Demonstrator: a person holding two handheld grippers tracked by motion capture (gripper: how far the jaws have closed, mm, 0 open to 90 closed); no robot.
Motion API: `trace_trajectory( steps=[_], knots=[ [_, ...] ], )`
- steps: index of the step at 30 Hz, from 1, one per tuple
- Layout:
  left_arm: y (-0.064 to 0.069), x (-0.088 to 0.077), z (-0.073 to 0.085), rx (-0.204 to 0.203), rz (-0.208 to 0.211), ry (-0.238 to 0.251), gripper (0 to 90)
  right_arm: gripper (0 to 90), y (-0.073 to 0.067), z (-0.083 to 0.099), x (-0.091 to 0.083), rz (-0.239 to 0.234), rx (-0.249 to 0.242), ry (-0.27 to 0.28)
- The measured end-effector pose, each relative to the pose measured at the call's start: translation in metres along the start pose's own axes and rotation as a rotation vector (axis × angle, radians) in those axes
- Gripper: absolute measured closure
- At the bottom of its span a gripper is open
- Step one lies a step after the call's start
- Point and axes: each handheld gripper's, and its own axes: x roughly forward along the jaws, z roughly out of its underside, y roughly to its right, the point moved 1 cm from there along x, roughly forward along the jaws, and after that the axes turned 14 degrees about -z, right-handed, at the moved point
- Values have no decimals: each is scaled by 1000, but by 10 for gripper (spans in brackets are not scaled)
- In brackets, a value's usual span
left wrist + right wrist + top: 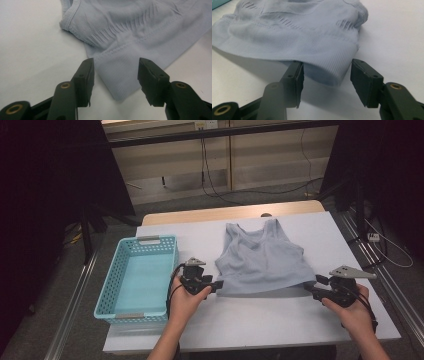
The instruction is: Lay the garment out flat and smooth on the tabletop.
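Note:
A light blue ribbed tank top lies flat on the white table, straps toward the far side. My left gripper is at the hem's left corner, jaws open, with the ribbed corner lying between the two fingers. My right gripper is at the hem's right corner, also open, and that corner sits between its fingers, slightly raised off the table with a shadow under it. Neither pair of jaws has closed on the fabric.
A turquoise perforated basket stands on the table's left side, close to my left hand. Metal rails run along both sides of the table. Cables lie on the floor beyond the far edge.

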Motion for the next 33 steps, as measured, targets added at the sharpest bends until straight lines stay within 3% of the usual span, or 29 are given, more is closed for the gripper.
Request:
trace_trajectory(
  steps=[6,9,12,14,19,24,28,33],
  knots=[
    [1,16,-5,31,-34,17,442,414,2,0,-8,2,4,16],
    [1,22,-8,31,-32,11,474,397,3,0,-11,7,5,25],
    [0,28,-8,38,-42,-10,539,324,4,0,-15,23,24,54],
    [0,30,-7,50,-42,-27,555,322,5,-1,-16,9,39,72],
    [1,35,-5,63,-69,-44,662,340,7,-2,-13,42,40,68],
    [2,36,-6,51,-59,-58,814,384,12,-9,-11,50,41,90],
    [0,34,-6,23,-43,-59,835,443,16,-13,-2,38,49,84],
    [0,20,-8,-6,-20,-21,838,447,18,-15,16,22,48,50]
  ],
)
